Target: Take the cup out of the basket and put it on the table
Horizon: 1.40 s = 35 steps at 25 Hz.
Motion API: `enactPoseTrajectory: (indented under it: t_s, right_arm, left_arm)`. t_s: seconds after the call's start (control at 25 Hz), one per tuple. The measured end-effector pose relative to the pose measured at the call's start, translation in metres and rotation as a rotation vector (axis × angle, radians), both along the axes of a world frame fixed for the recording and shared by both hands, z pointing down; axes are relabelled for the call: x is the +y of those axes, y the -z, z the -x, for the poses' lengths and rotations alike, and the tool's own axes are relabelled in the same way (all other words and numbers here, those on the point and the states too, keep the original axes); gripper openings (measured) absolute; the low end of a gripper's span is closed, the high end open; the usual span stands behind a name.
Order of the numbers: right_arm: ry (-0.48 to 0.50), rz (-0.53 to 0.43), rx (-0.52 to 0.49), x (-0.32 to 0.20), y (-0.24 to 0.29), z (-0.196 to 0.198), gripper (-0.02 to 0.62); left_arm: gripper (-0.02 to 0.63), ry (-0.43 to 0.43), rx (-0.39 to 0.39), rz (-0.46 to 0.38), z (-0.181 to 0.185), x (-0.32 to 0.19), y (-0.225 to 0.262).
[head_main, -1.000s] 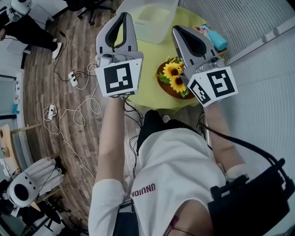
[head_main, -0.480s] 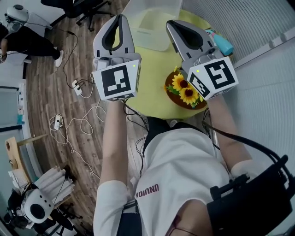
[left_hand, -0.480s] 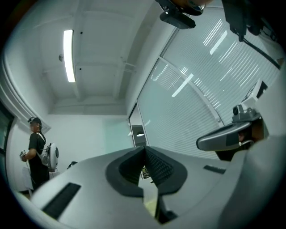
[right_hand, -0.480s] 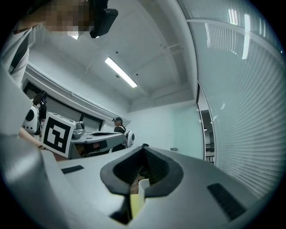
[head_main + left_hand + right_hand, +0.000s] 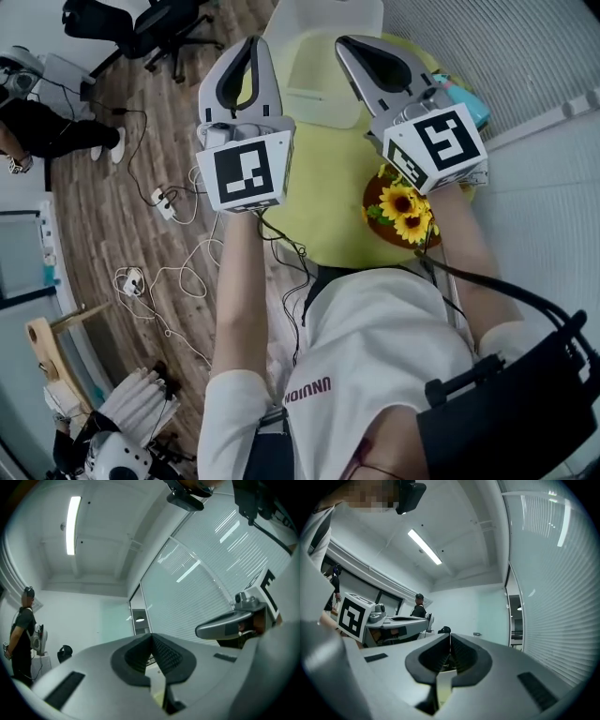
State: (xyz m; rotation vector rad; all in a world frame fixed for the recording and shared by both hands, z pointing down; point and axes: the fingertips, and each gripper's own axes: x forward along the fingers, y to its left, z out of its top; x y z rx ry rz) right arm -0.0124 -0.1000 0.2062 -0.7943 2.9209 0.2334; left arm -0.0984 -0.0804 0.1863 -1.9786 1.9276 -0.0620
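No cup shows in any view. A translucent white basket [image 5: 317, 92] stands at the far side of the round yellow-green table [image 5: 323, 192]; what it holds cannot be made out. My left gripper [image 5: 251, 41] is raised above the table's left edge, jaws closed together with nothing between them. My right gripper [image 5: 343, 43] is held beside it, over the basket's near right corner, also shut and empty. Both gripper views look up at ceiling and blinds, with the left gripper [image 5: 151, 637] and right gripper [image 5: 450, 637] pinched closed.
A brown bowl of sunflowers [image 5: 405, 208] sits on the table under my right forearm. A blue bottle [image 5: 472, 101] lies at the table's right edge by the blinds. Cables [image 5: 169, 272] trail over the wooden floor at left, with an office chair [image 5: 141, 19] and a person [image 5: 37, 131] beyond.
The head view has swung, so table and sunflowers slid down and right in the picture. Both grippers stay raised and shut, now a little closer to the basket.
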Motion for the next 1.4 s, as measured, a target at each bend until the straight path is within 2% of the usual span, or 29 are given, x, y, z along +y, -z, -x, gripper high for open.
enactPoseTrajectory:
  t_s: [0.24,0.6,0.8,0.96,1.2,1.4]
  right_arm:
    - [-0.025,0.005,0.039,-0.020,-0.024,0.016,0.020]
    - [-0.038,0.014,0.139,-0.063,-0.039,0.038,0.020]
    - [-0.025,0.037,0.190,-0.081,-0.053,0.053,0.020]
    - [-0.013,0.071,0.238,-0.099,-0.067,0.058,0.020]
    - [0.011,0.095,0.284,-0.115,-0.085,0.065,0.020]
    - [0.052,0.132,0.330,-0.124,-0.106,0.076,0.021]
  left_arm:
    - [0.012,-0.037,0.066,0.019,0.018,-0.014,-0.024]
    - [0.014,-0.094,0.089,0.078,0.026,-0.054,-0.042]
    - [0.012,-0.100,0.089,0.107,0.036,-0.067,-0.054]
    - [0.012,-0.141,0.092,0.133,0.031,-0.082,-0.062]
    - [0.013,-0.167,0.165,0.143,0.030,-0.094,-0.067]
    - [0.013,-0.156,0.127,0.160,0.038,-0.100,-0.081]
